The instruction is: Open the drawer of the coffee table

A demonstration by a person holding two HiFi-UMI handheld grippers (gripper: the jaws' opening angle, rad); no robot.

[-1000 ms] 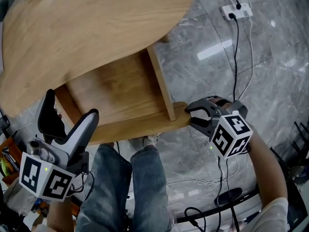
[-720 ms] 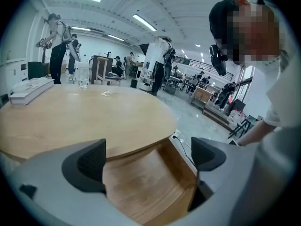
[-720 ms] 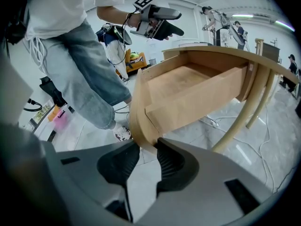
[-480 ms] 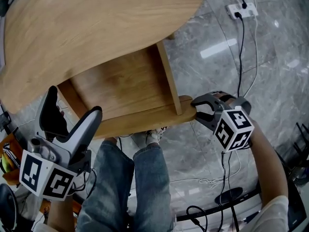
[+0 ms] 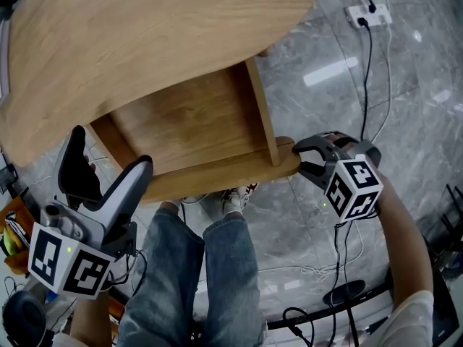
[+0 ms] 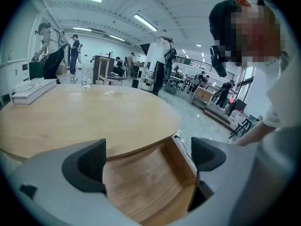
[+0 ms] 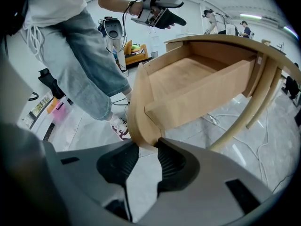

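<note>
The drawer [image 5: 192, 121] is found drawn well out from under the round wooden counter [image 5: 145, 35], with its wooden bottom exposed. Its curved front panel [image 5: 217, 176] is turned toward the person. The right end of that panel is pinched between the fingers of the right gripper [image 5: 302, 157], which are brought nearly together on the panel's edge, the gripper being pointed steeply downward. The left gripper [image 5: 107, 157] is held in the air above the drawer's left corner, clear of the wood, with its fingers spread wide and empty. The person's legs in jeans [image 5: 195, 280] are seen just beside the front panel. A grey marble floor [image 5: 325, 85] lies below, and a power strip [image 5: 369, 14] with cables plugged in is seen on it beyond the counter.
</note>
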